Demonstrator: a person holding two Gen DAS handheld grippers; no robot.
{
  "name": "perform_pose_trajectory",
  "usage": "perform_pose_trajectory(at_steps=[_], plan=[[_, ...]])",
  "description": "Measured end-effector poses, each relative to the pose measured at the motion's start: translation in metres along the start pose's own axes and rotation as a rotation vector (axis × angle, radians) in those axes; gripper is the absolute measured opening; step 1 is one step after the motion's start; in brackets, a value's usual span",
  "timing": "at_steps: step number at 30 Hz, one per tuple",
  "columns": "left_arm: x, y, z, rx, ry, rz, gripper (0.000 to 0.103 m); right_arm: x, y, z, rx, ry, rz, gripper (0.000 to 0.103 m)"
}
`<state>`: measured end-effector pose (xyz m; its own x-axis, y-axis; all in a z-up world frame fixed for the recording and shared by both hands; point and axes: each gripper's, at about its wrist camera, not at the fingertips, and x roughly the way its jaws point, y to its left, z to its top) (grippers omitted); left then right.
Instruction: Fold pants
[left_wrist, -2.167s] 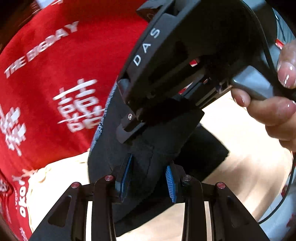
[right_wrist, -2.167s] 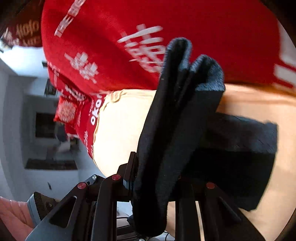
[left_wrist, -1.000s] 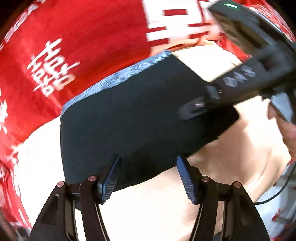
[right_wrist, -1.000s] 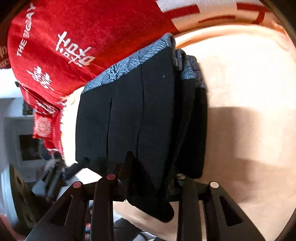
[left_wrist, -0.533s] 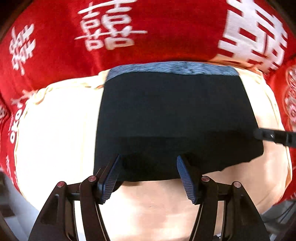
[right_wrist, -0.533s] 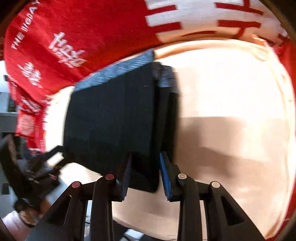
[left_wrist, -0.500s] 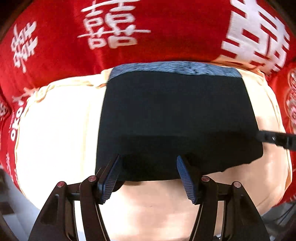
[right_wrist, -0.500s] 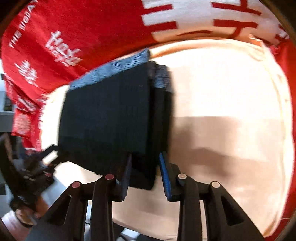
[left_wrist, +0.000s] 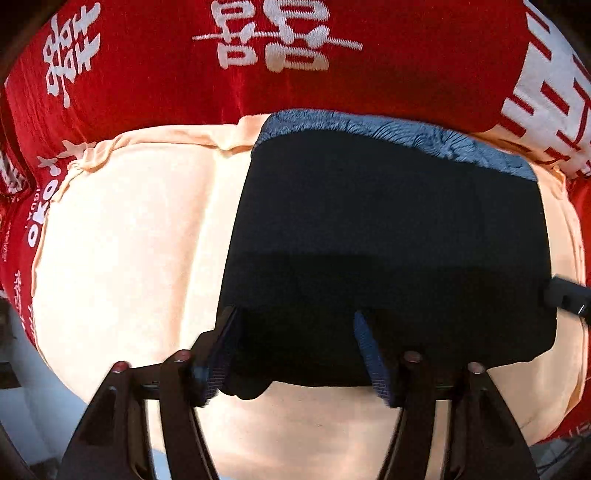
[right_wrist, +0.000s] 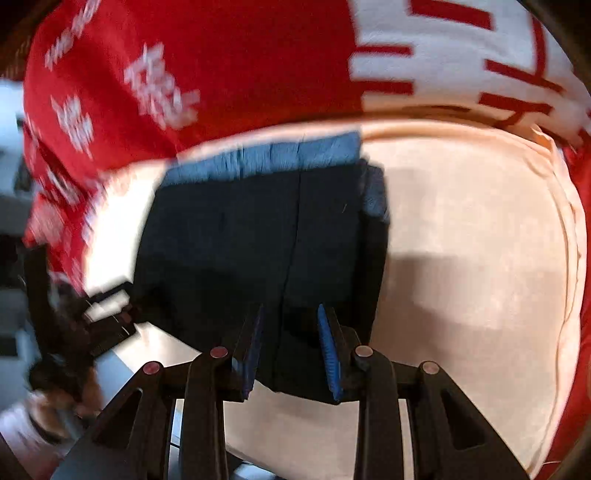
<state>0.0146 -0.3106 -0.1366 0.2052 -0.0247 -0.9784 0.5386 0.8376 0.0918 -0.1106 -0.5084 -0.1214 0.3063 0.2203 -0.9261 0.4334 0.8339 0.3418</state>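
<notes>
We saw the biggest risk at the near edge of the folded pants (left_wrist: 388, 229), which lay on the cream cushion (left_wrist: 122, 258) in front of the red cloth (left_wrist: 155, 74): our left gripper (left_wrist: 295, 350) was opening, its pads clear of the fabric, yet the hem sat between them and could snag and drag the layers apart as it withdrew. Our right gripper (right_wrist: 290, 350) stood partly open astride the same edge, apparently not pinching, so lifting crookedly might undo the stack. We counted one pair of pants, two grippers, one cushion, one red cloth.
</notes>
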Motion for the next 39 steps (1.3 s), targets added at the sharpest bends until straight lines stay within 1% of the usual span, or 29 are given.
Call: perform_pose_trajectory(at_steps=[1,3,5,8,14,20,23,27,31,34,39], plan=[[0.001,0.001,0.0,-0.001,0.002,0.005,0.083,0.006,0.002,-0.003,-0.015,0.017,-0.029,0.033],[0.004,0.004,0.0,-0.016,0.019,-0.016,0.083,0.013,0.004,-0.013,-0.034,0.027,-0.069,0.033],[0.005,0.008,-0.001,-0.028,0.026,-0.024,0.083,0.012,0.002,-0.017,-0.027,0.013,-0.061,0.033],[0.005,0.009,-0.002,-0.027,0.025,-0.021,0.083,0.012,0.0,-0.016,-0.017,0.014,-0.053,0.033],[0.001,0.008,-0.001,-0.023,0.028,-0.002,0.083,0.015,0.005,-0.015,-0.021,0.013,-0.073,0.034],[-0.004,0.012,0.001,-0.025,0.025,0.008,0.083,0.014,0.004,-0.02,0.002,0.018,-0.078,0.038],[-0.007,0.015,-0.004,-0.022,0.022,0.005,0.083,0.014,0.004,-0.021,0.012,0.027,-0.074,0.039],[-0.005,0.011,-0.003,-0.014,0.014,0.007,0.083,0.013,0.004,-0.025,0.019,0.025,-0.084,0.041],[-0.007,0.013,-0.004,-0.012,0.01,0.007,0.083,0.011,-0.002,-0.03,0.035,0.031,-0.105,0.042],[-0.006,0.015,-0.004,-0.01,0.012,0.009,0.083,0.01,-0.01,-0.036,0.07,0.039,-0.096,0.042],[-0.008,0.016,-0.005,-0.007,0.004,0.006,0.083,0.009,-0.017,-0.043,0.09,0.044,-0.111,0.042]])
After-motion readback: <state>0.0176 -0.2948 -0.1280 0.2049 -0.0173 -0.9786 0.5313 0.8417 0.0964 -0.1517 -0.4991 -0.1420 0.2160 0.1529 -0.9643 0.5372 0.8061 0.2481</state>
